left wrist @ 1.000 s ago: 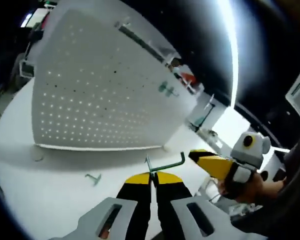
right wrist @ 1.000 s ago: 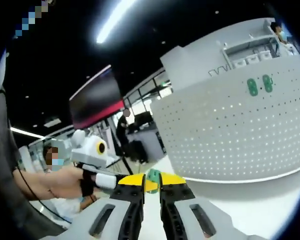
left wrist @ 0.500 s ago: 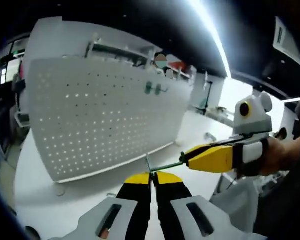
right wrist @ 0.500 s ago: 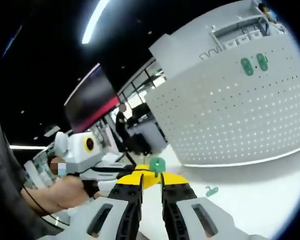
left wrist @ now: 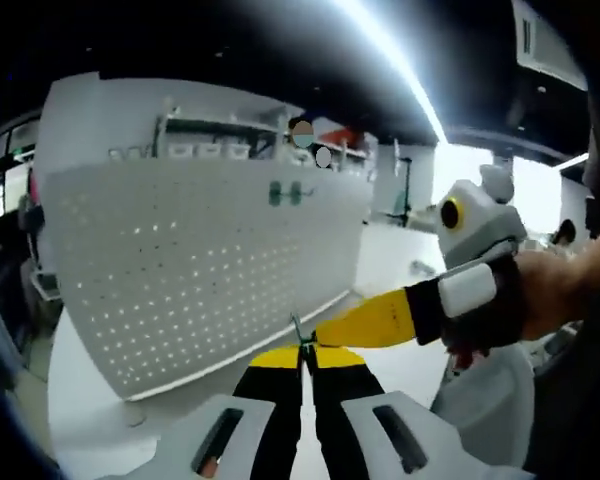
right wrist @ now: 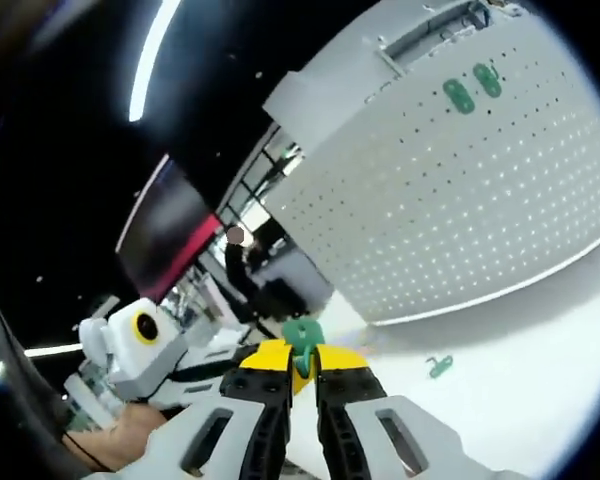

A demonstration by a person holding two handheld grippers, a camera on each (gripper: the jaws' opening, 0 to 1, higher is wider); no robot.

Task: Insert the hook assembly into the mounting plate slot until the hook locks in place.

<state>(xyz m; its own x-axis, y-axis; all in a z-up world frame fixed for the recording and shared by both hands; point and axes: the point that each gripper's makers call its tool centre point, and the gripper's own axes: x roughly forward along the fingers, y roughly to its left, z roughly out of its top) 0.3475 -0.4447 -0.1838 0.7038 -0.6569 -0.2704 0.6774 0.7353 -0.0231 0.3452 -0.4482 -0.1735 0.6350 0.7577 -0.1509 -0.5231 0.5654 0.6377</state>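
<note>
In the left gripper view my left gripper (left wrist: 302,350) is shut on the end of a thin green wire hook (left wrist: 297,330) that pokes up between its yellow tips. My right gripper (left wrist: 325,331) comes in from the right, its yellow jaw tip touching that hook and hiding the rest of it. In the right gripper view my right gripper (right wrist: 298,358) is shut on a small green mounting plate (right wrist: 302,334). The left gripper (right wrist: 215,362) lies close at the left of it, and the joint between hook and plate is hidden.
A white pegboard (left wrist: 200,260) stands upright on the white table (right wrist: 520,350), with two green pieces (right wrist: 470,88) fixed near its top. A loose green hook (right wrist: 439,366) lies on the table before the board. A person's hand (left wrist: 560,290) holds the right gripper.
The right gripper has closed in on the left one, so the green wire seen between them has shrunk to a short stub. Both views have tilted.
</note>
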